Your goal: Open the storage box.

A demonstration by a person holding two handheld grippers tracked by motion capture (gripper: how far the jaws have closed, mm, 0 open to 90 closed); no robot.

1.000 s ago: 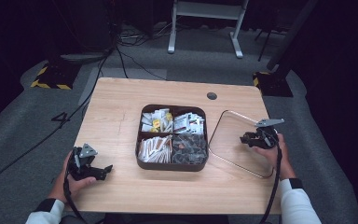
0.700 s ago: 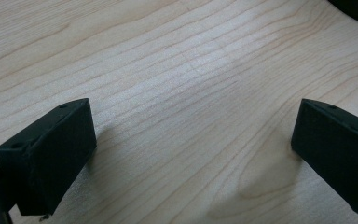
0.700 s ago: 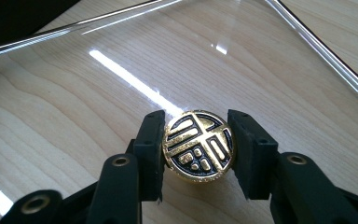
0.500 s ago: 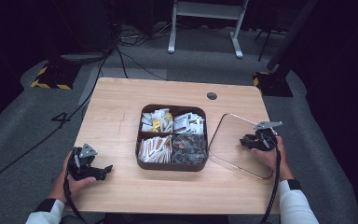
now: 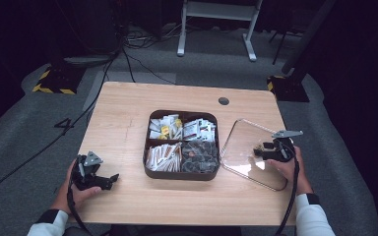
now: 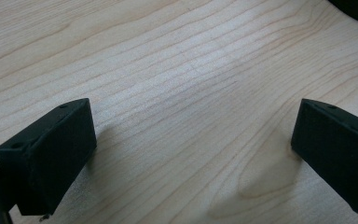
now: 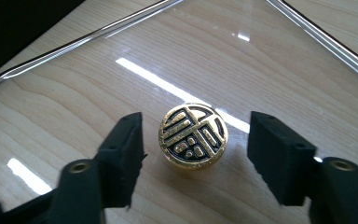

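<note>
Gold knob (image 7: 193, 135) of the clear lid (image 5: 248, 147) sits between the right gripper (image 7: 196, 156) jaws, just opened off it (left gripper (image 6: 193, 154) idle, open).

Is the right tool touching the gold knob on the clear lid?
Apart. The right gripper view shows the right tool just opened, with bare lid on both sides of the gold knob.

a: where's the tray (image 5: 181, 174)?

b: middle of the table (image 5: 123, 118), four compartments, all filled.

a: and the lid (image 5: 241, 140)?

b: flat on the table at the tray's three o'clock, just beside it. its knob (image 7: 193, 135) sits between the right gripper (image 7: 196, 156)'s fingers (image 7: 123, 154), touching neither.

a: the left gripper (image 5: 112, 179)?

b: at the tray's eight o'clock, on bare table, well apart.
</note>
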